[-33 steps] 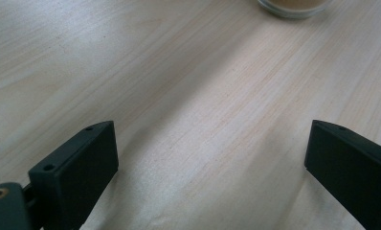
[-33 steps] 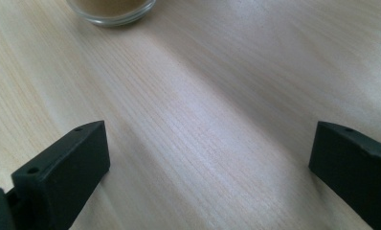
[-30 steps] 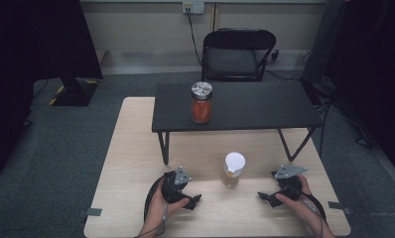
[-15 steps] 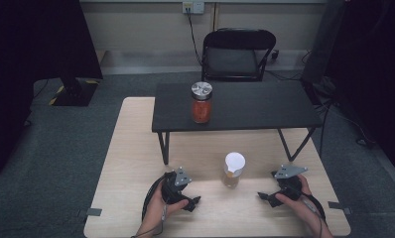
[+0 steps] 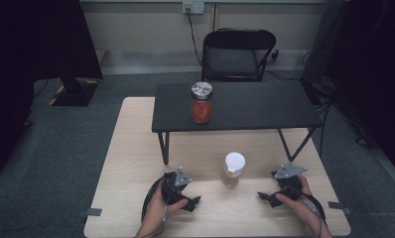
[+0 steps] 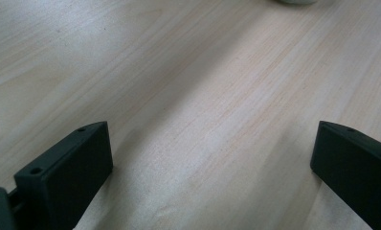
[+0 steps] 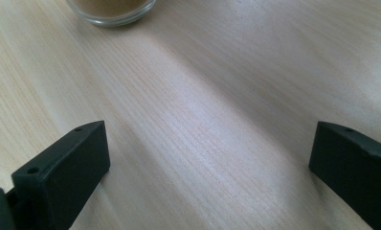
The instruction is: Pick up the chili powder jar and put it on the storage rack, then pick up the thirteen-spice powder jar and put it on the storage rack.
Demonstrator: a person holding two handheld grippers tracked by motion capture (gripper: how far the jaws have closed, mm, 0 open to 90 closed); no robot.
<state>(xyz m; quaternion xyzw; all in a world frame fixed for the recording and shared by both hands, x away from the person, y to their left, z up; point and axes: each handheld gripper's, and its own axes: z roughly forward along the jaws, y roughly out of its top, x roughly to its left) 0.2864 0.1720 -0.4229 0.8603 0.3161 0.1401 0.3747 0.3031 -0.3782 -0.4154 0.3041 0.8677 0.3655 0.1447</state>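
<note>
Nothing has moved: both wide claws, left claw (image 5: 194, 202) and right claw (image 5: 263, 196), flank the jar (image 5: 233, 169)

Left gripper (image 5: 194, 202) and right gripper (image 5: 263, 196) held low, jaws wide apart

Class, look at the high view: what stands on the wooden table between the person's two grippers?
A white-lidded jar of brownish contents stands between the left gripper and right gripper, slightly farther from the person; the high view shows it.
</note>
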